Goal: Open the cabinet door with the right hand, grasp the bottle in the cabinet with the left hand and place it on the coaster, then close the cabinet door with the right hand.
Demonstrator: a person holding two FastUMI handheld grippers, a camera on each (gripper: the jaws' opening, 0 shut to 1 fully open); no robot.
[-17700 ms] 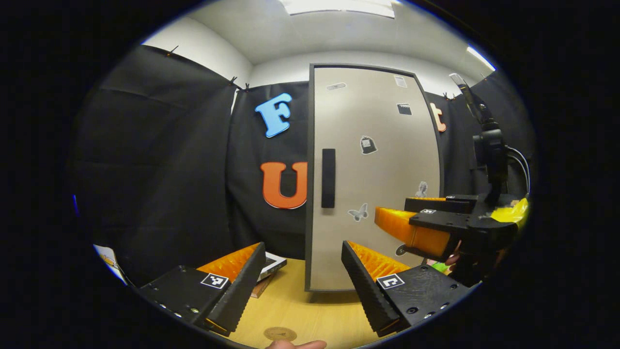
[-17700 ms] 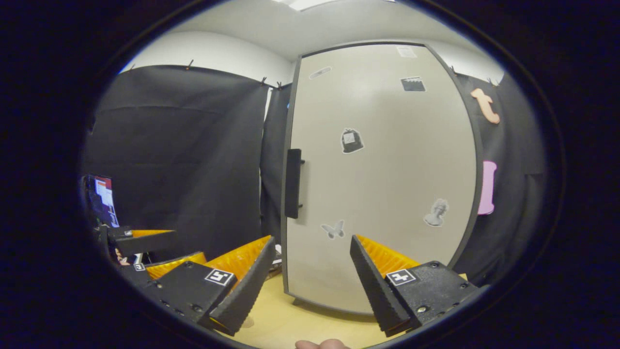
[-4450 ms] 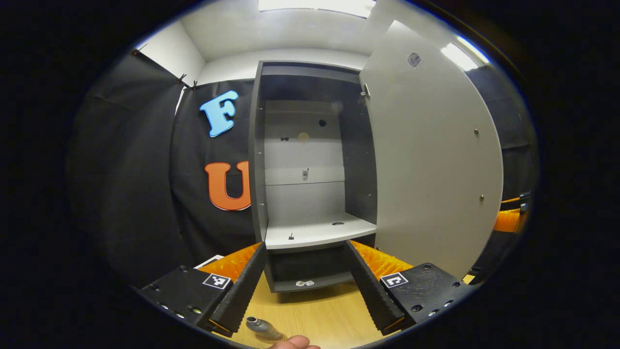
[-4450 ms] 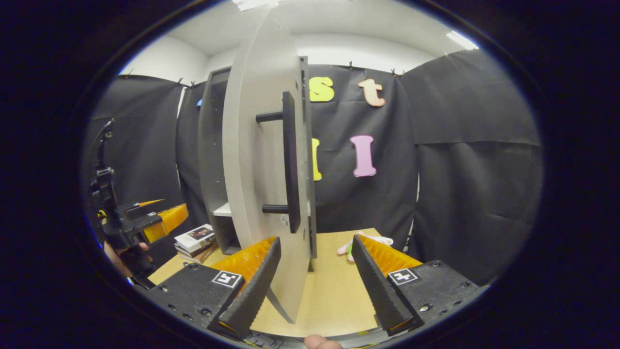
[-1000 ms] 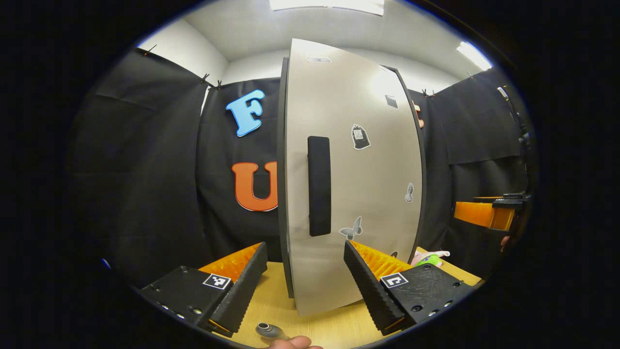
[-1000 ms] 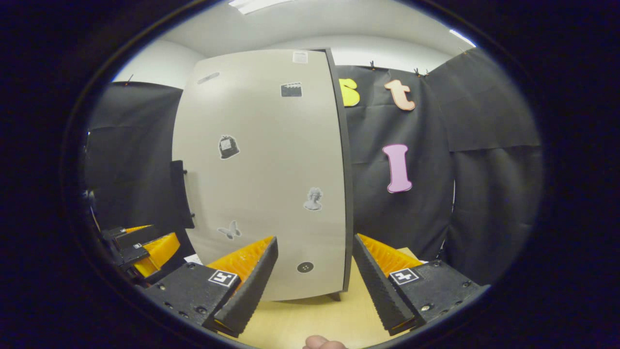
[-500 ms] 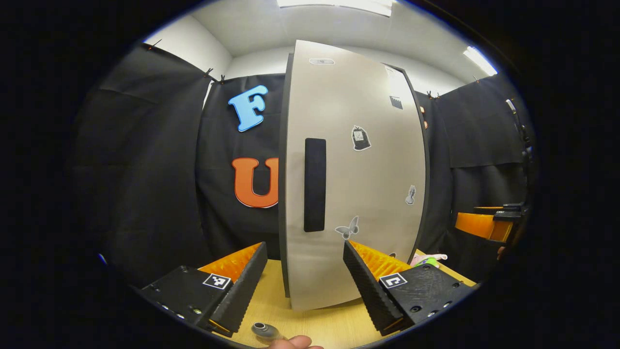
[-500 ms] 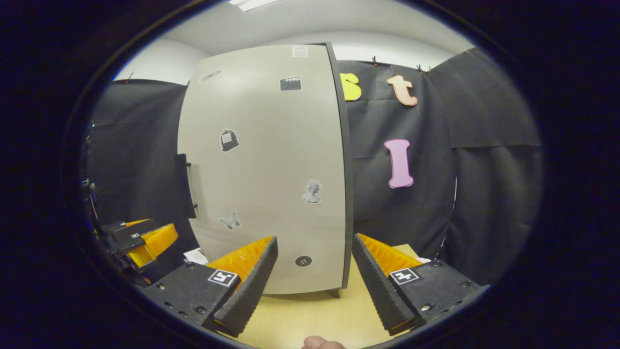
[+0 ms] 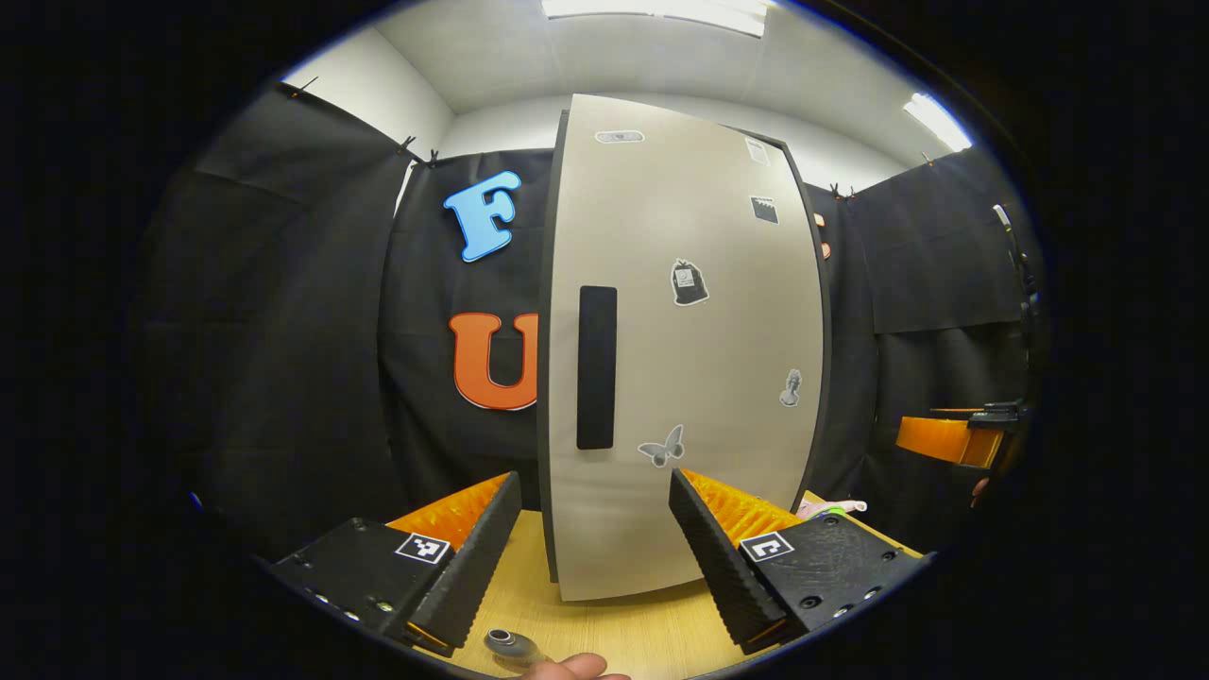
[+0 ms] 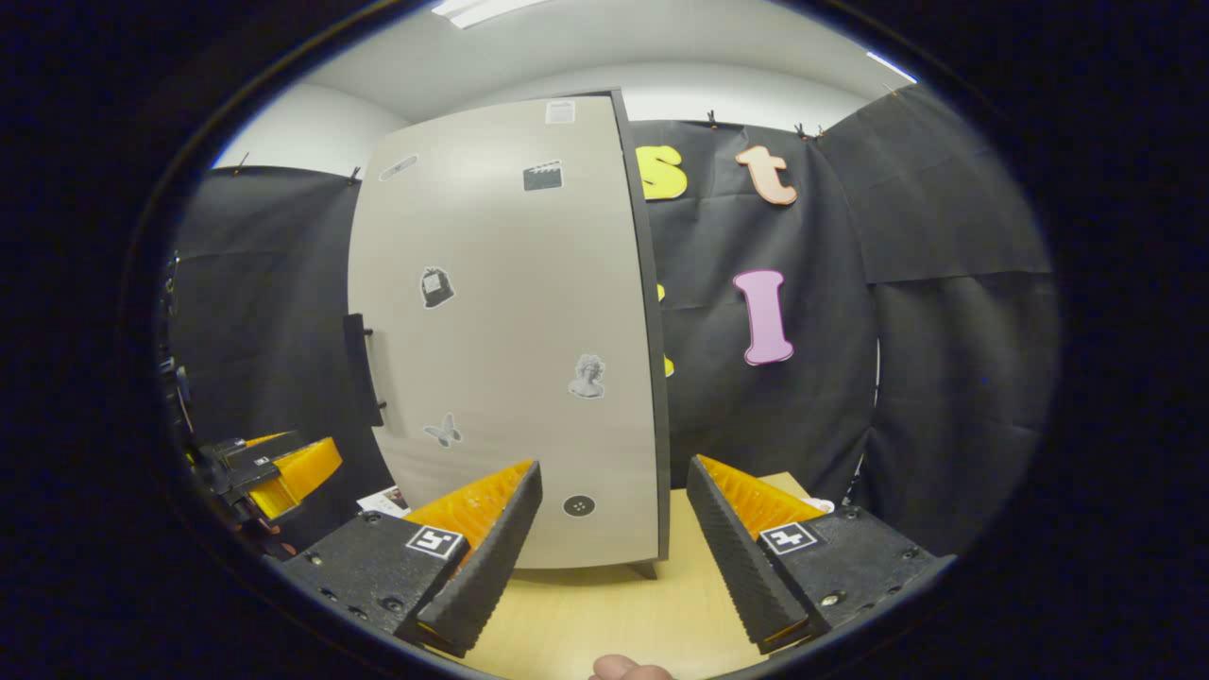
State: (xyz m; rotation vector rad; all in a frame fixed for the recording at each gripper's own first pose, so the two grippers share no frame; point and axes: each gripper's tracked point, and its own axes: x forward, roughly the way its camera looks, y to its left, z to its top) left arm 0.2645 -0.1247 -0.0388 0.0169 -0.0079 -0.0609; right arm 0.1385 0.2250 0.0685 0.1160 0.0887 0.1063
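Observation:
The tall cabinet's beige door (image 9: 699, 378) with stickers and a black handle (image 9: 596, 366) lies flat against its dark frame, shut or very nearly so. My left gripper (image 9: 590, 557) is open and empty a short way in front of it. The grey bottle (image 9: 510, 644) shows its top at the bottom edge, below the left finger, beside a thumb (image 9: 567, 669). The right gripper view has the same door (image 10: 510, 331) from its hinge side, handle (image 10: 364, 368) at the far edge. My right gripper (image 10: 612, 557) is open, empty, apart from the door.
The cabinet stands on a wooden table (image 9: 652, 633). A pink and green toy (image 9: 831, 510) lies to its right, and a paper or book (image 10: 383, 501) to its left. The right gripper (image 9: 954, 439) shows far right, the left gripper (image 10: 274, 467) far left.
The door has swung the last bit from ajar to flat against the cabinet. Both grippers stay open and have barely moved. The bottle keeps its place.

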